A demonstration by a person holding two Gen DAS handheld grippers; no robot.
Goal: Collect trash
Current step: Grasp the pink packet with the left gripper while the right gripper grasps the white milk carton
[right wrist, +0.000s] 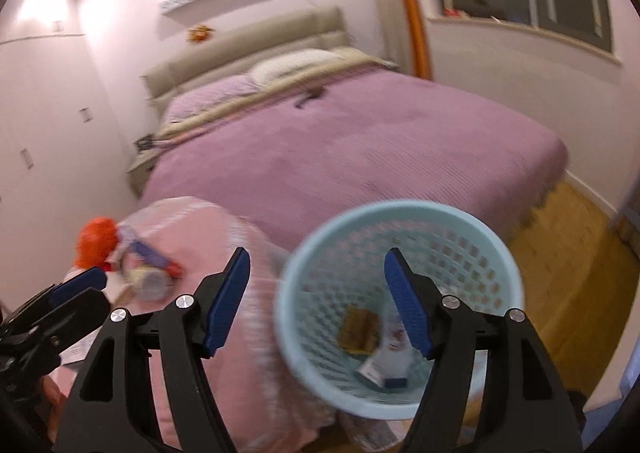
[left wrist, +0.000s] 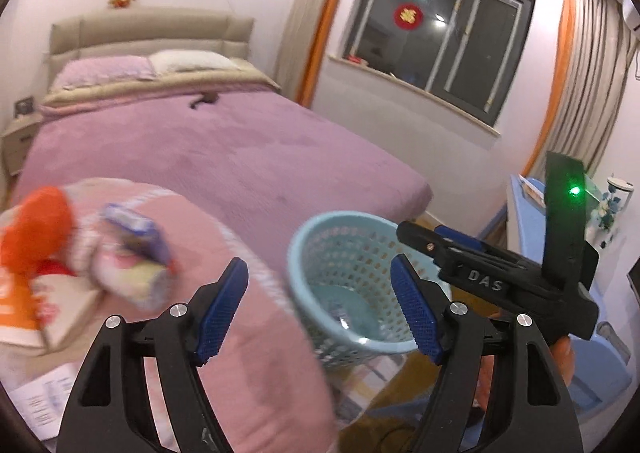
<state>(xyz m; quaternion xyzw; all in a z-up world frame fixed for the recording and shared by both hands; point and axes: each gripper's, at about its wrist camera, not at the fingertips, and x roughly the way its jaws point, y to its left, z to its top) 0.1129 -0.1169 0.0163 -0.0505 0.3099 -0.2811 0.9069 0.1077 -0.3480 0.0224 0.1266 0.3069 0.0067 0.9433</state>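
Note:
A light blue mesh basket stands at the foot of the bed, beside a folded pink quilt. In the right wrist view the basket's rim lies just below my right gripper, which is open and empty. A brown packet and a white wrapper lie on the basket's floor. My left gripper is open with nothing between its pads, left of the basket's mouth. Crumpled packets and an orange bag sit blurred on the quilt to the left. The right gripper reaches over the basket's far rim.
A bed with a purple cover fills the middle. The pink quilt lies at its near end, with papers and an orange-and-white box at the left. Wooden floor runs right of the basket. Blue furniture stands at the right.

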